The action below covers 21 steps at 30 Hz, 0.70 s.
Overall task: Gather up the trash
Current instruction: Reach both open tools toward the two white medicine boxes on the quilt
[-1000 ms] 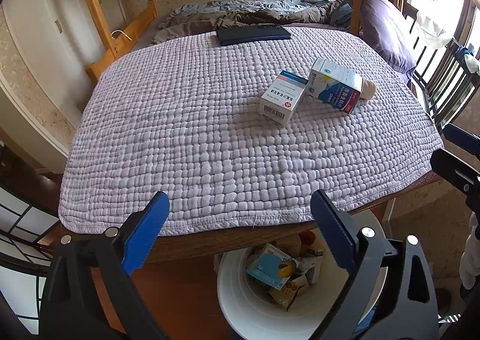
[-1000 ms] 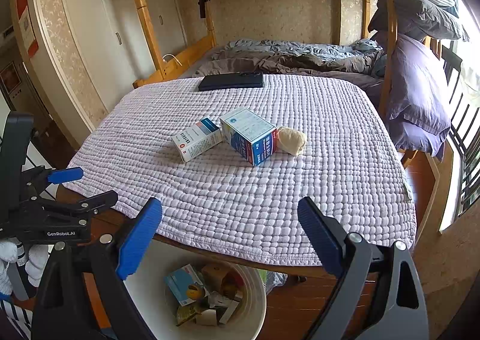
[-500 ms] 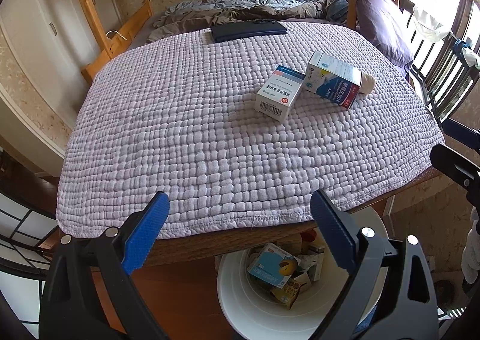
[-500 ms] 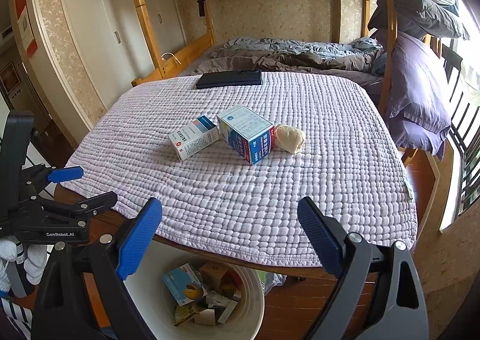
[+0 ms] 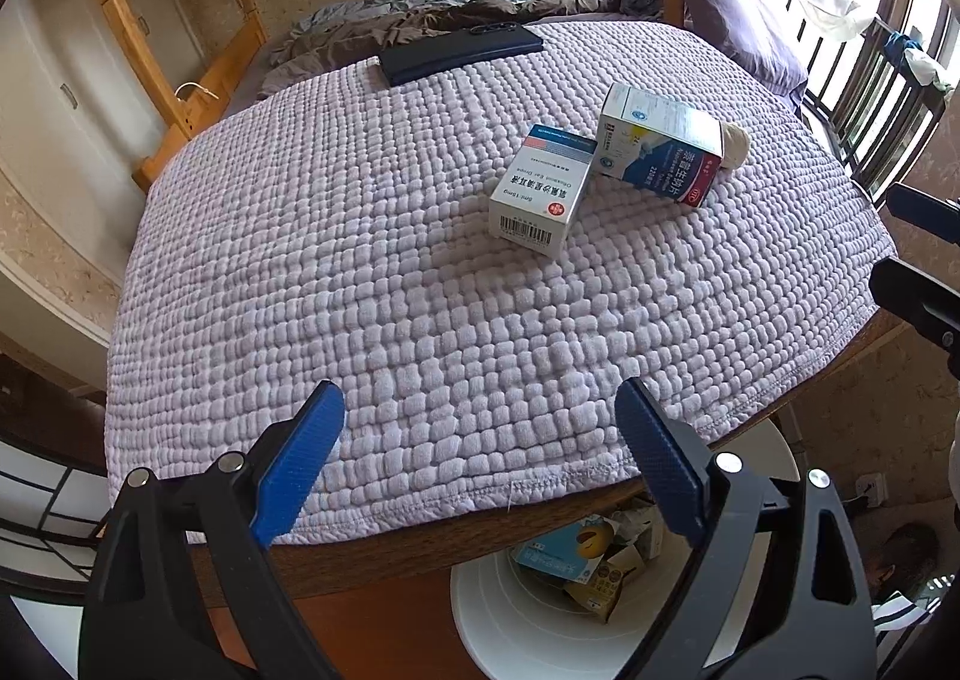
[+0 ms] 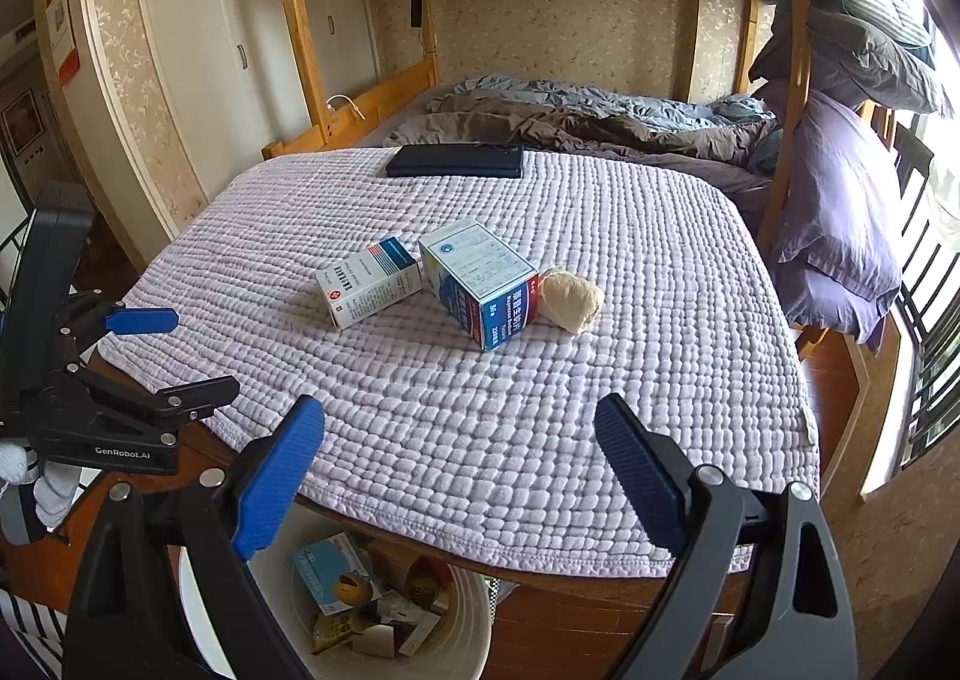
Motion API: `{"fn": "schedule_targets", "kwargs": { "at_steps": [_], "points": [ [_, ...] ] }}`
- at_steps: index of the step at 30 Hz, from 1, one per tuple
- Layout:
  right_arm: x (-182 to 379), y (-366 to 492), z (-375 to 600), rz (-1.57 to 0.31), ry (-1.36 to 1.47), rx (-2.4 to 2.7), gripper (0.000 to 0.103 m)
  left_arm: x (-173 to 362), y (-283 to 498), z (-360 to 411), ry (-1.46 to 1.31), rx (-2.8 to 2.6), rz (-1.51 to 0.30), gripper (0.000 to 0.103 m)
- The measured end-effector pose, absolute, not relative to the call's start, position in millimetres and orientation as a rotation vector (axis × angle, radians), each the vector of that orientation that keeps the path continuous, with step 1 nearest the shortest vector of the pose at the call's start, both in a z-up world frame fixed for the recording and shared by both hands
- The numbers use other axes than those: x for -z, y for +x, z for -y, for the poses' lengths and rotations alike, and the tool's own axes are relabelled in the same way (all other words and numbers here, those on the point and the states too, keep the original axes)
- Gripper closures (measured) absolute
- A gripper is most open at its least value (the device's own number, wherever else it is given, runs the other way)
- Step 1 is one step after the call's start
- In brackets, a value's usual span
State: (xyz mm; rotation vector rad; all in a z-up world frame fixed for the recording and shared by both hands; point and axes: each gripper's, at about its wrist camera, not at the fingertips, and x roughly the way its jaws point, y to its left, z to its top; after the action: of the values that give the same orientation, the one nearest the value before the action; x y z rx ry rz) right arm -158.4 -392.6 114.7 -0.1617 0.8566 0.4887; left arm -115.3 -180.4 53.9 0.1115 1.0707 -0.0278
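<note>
Two medicine boxes lie side by side on the quilted table: a white one and a blue-and-white one. A crumpled beige wad touches the blue box's far side. A white bin with several discarded boxes stands on the floor under the table's near edge. My left gripper is open and empty over the near edge. My right gripper is open and empty, also at the near edge.
A dark phone lies at the table's far end. A bunk bed with rumpled bedding stands behind. Railings are to the right. The left gripper shows at the left in the right wrist view.
Both grippers have moved forward over the table edge and a little closer to the boxes. The bin is now more hidden under the table. Nothing on the table has moved.
</note>
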Motion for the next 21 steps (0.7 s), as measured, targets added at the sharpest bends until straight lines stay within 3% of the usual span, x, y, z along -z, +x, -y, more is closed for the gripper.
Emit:
{"fn": "schedule_targets", "kwargs": {
  "at_steps": [10,21],
  "points": [
    [-110.5,-135.9,384.6,-0.857,-0.208,-0.509,0.013,-50.9,-97.1,188.0,0.161,0.034,-1.076,0.017],
    [-103.5,-85.5,371.0,-0.873,-0.261,-0.560,0.013,-44.4,-64.5,193.1,0.226,0.139,-1.095,0.017]
  ]
}}
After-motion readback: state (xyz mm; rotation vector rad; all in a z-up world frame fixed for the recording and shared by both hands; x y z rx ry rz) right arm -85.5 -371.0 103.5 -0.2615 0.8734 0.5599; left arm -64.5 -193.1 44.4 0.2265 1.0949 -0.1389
